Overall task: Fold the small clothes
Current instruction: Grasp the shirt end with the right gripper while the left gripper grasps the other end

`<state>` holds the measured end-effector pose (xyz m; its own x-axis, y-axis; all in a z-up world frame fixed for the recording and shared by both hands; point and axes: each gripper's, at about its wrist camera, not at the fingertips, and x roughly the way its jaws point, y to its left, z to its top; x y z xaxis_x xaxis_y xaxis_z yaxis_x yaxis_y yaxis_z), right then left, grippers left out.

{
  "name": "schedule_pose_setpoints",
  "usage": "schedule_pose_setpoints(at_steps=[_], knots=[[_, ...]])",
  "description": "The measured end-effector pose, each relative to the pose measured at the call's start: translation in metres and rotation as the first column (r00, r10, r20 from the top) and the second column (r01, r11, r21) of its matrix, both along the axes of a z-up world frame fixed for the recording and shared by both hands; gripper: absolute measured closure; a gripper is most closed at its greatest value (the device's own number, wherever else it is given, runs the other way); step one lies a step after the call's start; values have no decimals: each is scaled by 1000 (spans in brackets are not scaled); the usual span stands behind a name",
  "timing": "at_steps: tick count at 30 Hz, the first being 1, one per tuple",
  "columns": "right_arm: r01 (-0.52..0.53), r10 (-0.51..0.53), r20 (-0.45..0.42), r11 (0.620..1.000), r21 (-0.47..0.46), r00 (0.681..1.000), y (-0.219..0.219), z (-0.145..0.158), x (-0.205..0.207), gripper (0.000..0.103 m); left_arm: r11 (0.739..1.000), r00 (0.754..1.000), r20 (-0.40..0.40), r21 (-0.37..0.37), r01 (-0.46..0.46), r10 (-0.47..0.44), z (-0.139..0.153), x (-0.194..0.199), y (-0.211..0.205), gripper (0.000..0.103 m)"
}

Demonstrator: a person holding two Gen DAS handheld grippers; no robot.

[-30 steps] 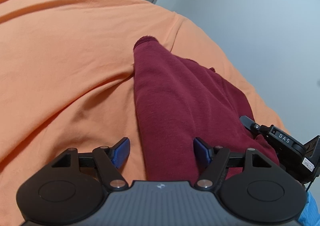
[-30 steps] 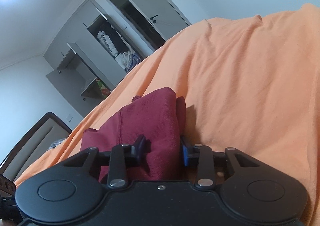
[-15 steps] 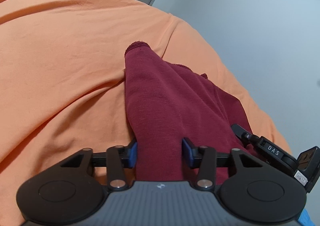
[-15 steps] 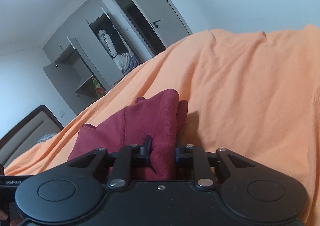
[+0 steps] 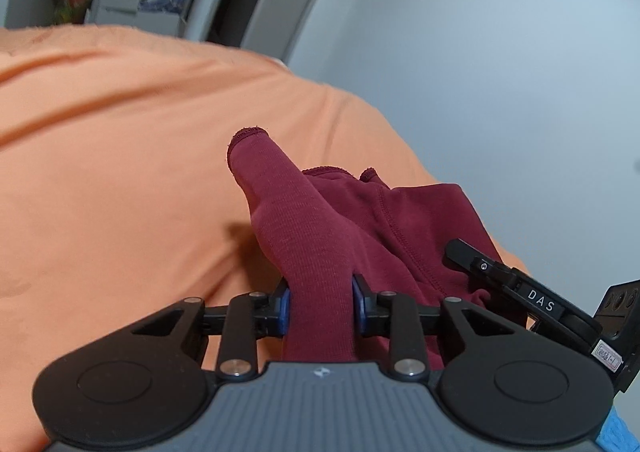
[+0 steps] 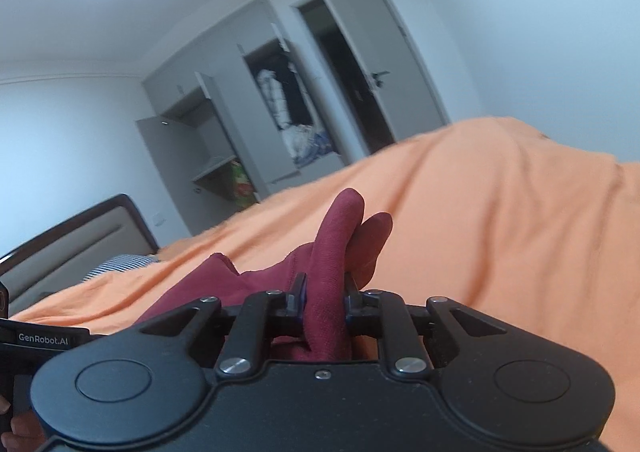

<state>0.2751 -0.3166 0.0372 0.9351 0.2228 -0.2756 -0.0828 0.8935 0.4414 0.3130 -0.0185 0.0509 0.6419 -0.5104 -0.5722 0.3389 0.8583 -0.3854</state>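
pinching a bunched fold of the maroon knit garment (image 5: 320, 244), the left gripper (image 5: 321, 304) fingers clamp it above the orange bedsheet (image 5: 120, 171); the right gripper (image 6: 325, 298) fingers likewise clamp another fold.

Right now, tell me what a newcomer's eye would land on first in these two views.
First, the dark red garment, bunched at the centre of both views and pinched by both grippers: the left gripper and the right gripper each have their fingers shut on a fold of it. Next, the orange bedsheet spread wide beneath it. Behind, against the far wall, a grey wardrobe stands with its doors open.
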Motion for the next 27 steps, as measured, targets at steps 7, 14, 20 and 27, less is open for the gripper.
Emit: schedule_pose_setpoints(at_steps=[7, 14, 20, 27], knots=[[-90, 89, 16, 996, 22, 996, 51, 7, 47, 86, 990, 990, 49, 52, -132, 129, 16, 7, 52, 71], [-150, 150, -30, 989, 16, 988, 102, 5, 88, 86, 970, 972, 20, 59, -235, 234, 4, 26, 100, 71], [-125, 120, -118, 991, -39, 986, 118, -16, 100, 83, 959, 954, -105, 12, -282, 282, -41, 30, 135, 66], [-107, 95, -143, 991, -79, 985, 121, -19, 93, 67, 948, 944, -85, 39, -317, 319, -36, 28, 136, 46]])
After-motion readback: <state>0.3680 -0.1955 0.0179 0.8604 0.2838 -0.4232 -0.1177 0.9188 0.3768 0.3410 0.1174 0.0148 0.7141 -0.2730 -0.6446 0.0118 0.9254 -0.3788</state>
